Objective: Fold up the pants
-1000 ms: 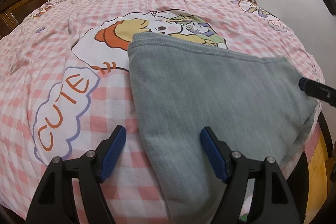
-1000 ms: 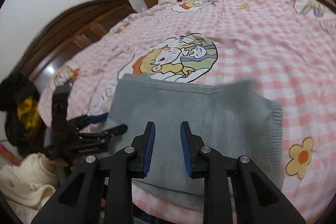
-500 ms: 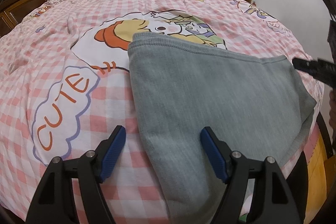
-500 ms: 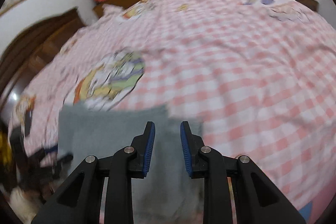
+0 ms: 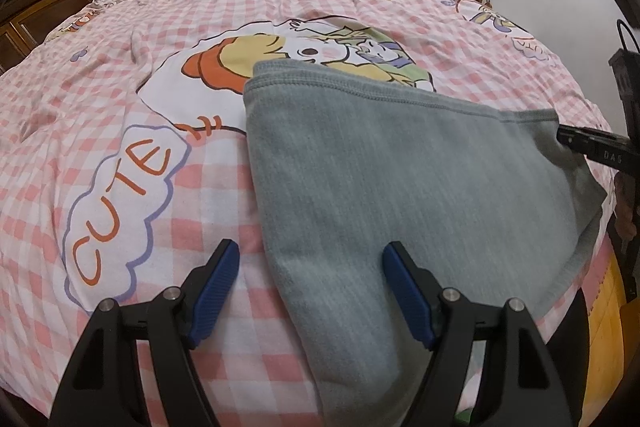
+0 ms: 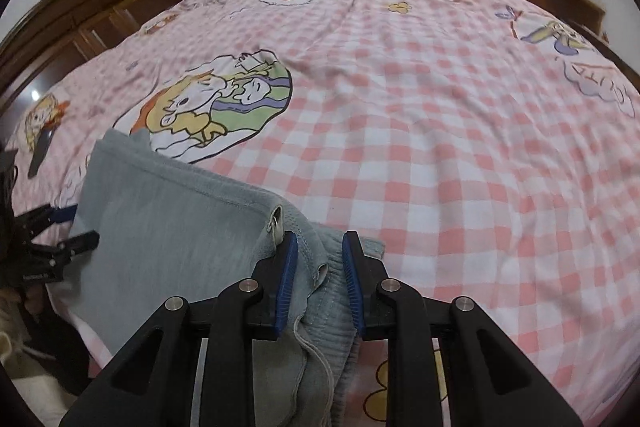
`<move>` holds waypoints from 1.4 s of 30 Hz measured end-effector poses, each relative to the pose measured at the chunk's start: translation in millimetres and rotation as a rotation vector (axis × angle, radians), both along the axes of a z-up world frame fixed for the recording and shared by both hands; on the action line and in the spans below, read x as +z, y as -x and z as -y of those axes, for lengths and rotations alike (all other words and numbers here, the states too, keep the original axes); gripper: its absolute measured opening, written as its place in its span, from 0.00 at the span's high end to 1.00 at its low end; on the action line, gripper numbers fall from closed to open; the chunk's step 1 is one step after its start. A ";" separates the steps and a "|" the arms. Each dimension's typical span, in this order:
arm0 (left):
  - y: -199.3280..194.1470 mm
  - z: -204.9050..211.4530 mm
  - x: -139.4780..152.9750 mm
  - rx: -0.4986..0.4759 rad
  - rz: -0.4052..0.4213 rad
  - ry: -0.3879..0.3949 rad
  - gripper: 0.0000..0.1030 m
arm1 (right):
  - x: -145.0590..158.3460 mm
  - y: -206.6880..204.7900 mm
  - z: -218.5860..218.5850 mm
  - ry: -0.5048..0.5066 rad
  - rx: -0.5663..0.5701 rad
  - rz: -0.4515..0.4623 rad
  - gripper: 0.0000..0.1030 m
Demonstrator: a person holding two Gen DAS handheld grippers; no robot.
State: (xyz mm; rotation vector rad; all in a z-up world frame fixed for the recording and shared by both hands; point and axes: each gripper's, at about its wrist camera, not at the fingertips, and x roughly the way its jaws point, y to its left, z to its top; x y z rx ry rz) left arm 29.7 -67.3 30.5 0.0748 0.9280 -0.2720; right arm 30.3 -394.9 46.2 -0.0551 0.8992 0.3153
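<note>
Grey pants waistband between right tongs, seemingly gripped

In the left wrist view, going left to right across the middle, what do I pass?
CUTE speech bubble → grey pants → tip of the right gripper at the pants' right edge.

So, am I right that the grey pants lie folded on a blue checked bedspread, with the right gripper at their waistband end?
Not quite: the bedspread is pink checked, not blue, as the right wrist view shows. The grey pants do lie folded on it, with the right gripper at their waistband end.
</note>
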 end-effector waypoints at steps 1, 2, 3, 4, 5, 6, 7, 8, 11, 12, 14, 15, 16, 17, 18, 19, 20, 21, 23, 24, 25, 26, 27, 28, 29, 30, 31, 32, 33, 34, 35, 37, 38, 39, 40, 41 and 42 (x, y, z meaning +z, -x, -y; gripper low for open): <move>0.4 0.1 0.1 0.002 0.000 0.000 0.24 | -1.2 -0.1 -0.7 0.005 0.007 -0.005 0.76; 0.7 0.4 0.2 0.003 0.000 -0.002 0.24 | -2.5 -0.2 -1.0 0.008 0.012 -0.009 0.76; 0.7 0.7 0.1 0.004 0.001 -0.003 0.24 | -3.7 0.7 -2.1 0.015 0.016 -0.014 0.76; 0.7 -0.1 0.1 0.001 0.001 -0.001 0.24 | -4.0 1.3 -3.3 0.019 0.020 -0.015 0.76; 0.7 -0.1 0.1 0.001 0.001 -0.001 0.24 | -4.2 2.3 -5.6 0.026 0.027 -0.015 0.76; 0.7 -0.1 0.1 0.001 0.001 0.000 0.24 | -3.9 4.5 -7.7 0.034 0.034 -0.011 0.76; 0.6 -0.1 0.1 0.001 0.001 0.000 0.24 | -3.7 7.2 -11.1 0.051 0.044 -0.003 0.76; 0.8 -0.2 -0.1 0.001 0.000 0.000 0.24 | -4.2 9.6 -15.4 0.078 0.055 0.006 0.76; 0.9 -0.3 -0.1 0.001 0.001 0.000 0.24 | -7.3 13.8 -26.0 0.140 0.086 0.025 0.76; 0.9 -0.4 -0.1 0.001 0.001 0.000 0.24 | -8.1 13.7 -27.5 0.145 0.089 0.023 0.79; 0.6 -0.2 0.1 0.001 0.001 0.001 0.24 | -7.5 14.6 -29.3 0.125 0.102 0.014 0.90; 0.3 -0.2 0.2 0.001 0.001 0.002 0.24 | -5.8 16.6 -30.9 0.122 0.107 0.020 0.96; 0.7 -0.2 0.0 0.001 0.001 0.000 0.24 | -4.1 18.9 -32.9 0.128 0.113 0.029 0.96; 0.5 -0.1 0.0 0.000 0.001 0.001 0.24 | -1.1 22.4 -35.2 0.143 0.120 0.047 0.96; 0.7 -0.1 -0.1 0.001 0.001 0.002 0.24 | 2.2 24.4 -36.0 0.160 0.119 0.060 0.96; 1.0 -0.2 0.2 0.001 0.002 0.003 0.24 | 6.0 24.5 -35.4 0.181 0.104 0.076 0.97; 1.1 -0.2 0.3 0.001 0.002 0.004 0.24 | 10.6 22.6 -31.3 0.216 0.059 0.100 0.97; 1.2 -0.2 0.2 0.001 0.003 0.006 0.24 | 14.7 19.1 -25.9 0.257 0.001 0.126 0.97; 1.3 -0.2 0.2 0.001 0.004 0.005 0.24 | 18.7 8.1 -10.9 0.359 -0.151 0.164 0.96; 1.2 -0.6 0.2 0.000 0.004 0.005 0.24 | 18.3 2.1 -2.7 0.412 -0.225 0.163 0.96; 1.2 -1.0 0.3 0.000 0.004 0.007 0.24 | 18.0 -1.0 3.0 0.424 -0.260 0.147 0.95; 1.1 -1.2 0.6 -0.001 0.004 0.009 0.24 | 19.3 -1.8 8.6 0.393 -0.281 0.123 0.95; 1.0 -1.5 1.0 0.000 0.005 0.011 0.24 | 22.7 2.4 10.9 0.321 -0.272 0.110 0.95; 1.2 -1.8 1.1 0.001 0.006 0.014 0.24 | 26.0 7.1 9.8 0.267 -0.251 0.110 0.95; 1.0 -1.7 1.2 0.001 0.007 0.015 0.24 | 29.2 13.4 6.1 0.208 -0.219 0.113 0.94; 1.3 -1.9 1.2 0.000 0.007 0.012 0.24 | 31.7 20.1 0.0 0.146 -0.177 0.112 0.91; 1.3 -2.3 1.2 -0.001 0.006 0.011 0.24 | 32.3 25.1 -5.7 0.085 -0.135 0.106 0.90; 0.9 -2.5 1.6 -0.001 0.006 0.011 0.24 | 31.0 26.9 -11.8 0.027 -0.098 0.091 0.89; 1.2 -2.5 1.1 -0.001 0.005 0.012 0.24 | 27.9 27.6 -16.3 -0.010 -0.072 0.076 0.89; 1.4 -2.3 0.9 -0.001 0.005 0.013 0.24 | 23.6 27.7 -21.7 -0.024 -0.054 0.064 0.89; 1.0 -2.3 1.1 -0.002 0.004 0.013 0.24 | 16.7 24.4 -27.9 0.003 -0.053 0.052 0.89; 1.5 -1.9 1.1 -0.006 0.002 0.007 0.24 | -1.4 14.7 -31.7 0.106 -0.090 0.023 0.89; 1.5 -1.6 1.8 -0.011 0.000 0.007 0.24 | -13.9 9.3 -31.2 0.148 -0.110 0.004 0.89; 1.3 -2.0 3.9 -0.015 -0.005 0.013 0.24 | -18.6 7.0 -29.3 0.154 -0.122 0.001 0.89; 1.4 -2.8 5.9 -0.014 -0.010 0.023 0.24 | -18.4 6.6 -27.0 0.159 -0.149 0.005 0.89; 1.3 -4.3 9.3 -0.017 -0.015 0.034 0.25 | -14.6 9.1 -26.0 0.154 -0.161 0.004 0.88; 1.0 -5.8 13.7 -0.024 -0.012 0.049 0.25 | -8.8 12.1 -25.9 0.150 -0.174 0.007 0.88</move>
